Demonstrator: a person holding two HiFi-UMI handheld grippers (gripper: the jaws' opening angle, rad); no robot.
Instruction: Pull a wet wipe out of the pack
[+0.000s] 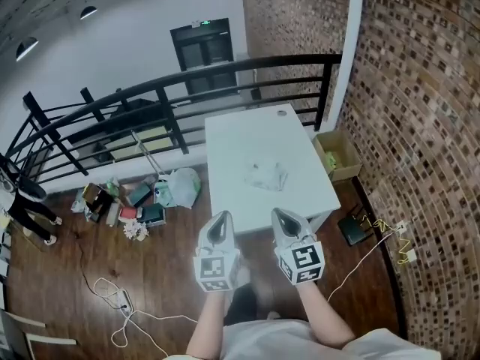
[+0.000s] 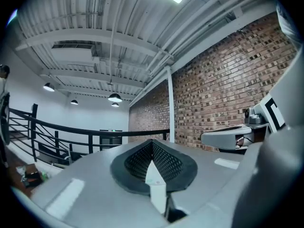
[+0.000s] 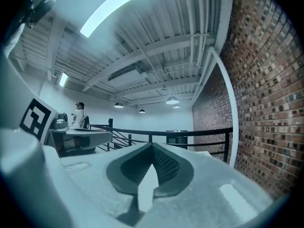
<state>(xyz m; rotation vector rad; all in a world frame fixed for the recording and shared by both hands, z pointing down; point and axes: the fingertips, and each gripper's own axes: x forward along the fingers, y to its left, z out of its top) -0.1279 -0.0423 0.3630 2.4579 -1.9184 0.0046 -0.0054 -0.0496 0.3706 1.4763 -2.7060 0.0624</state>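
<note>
At the near edge of the scene, short of the white table (image 1: 225,137): left gripper (image 1: 220,222) and right gripper (image 1: 283,217) side by side, level, noses toward the table. Jaws of both pressed together, tip against tip; nothing between the ribbed pads in either gripper view, only railing, ceiling and brick beyond. Probably carried closed because there is nothing to hold yet, and kept level and parallel as a ready posture for the reach. Further out, near the middle of the table top: a pale, crumpled, glossy shape, taken to be the wet wipe pack (image 1: 267,176), well apart from both grippers and touched by neither. Too small to tell where the opening sits or whether a wipe is showing. Judged not yet begun; likely one gripper to pin the pack and the other to pinch the wipe. Beyond: black railing (image 1: 150,96), brick wall (image 1: 420,126), cardboard box (image 1: 339,156) beside the table, floor clutter (image 1: 127,201) at left.
</note>
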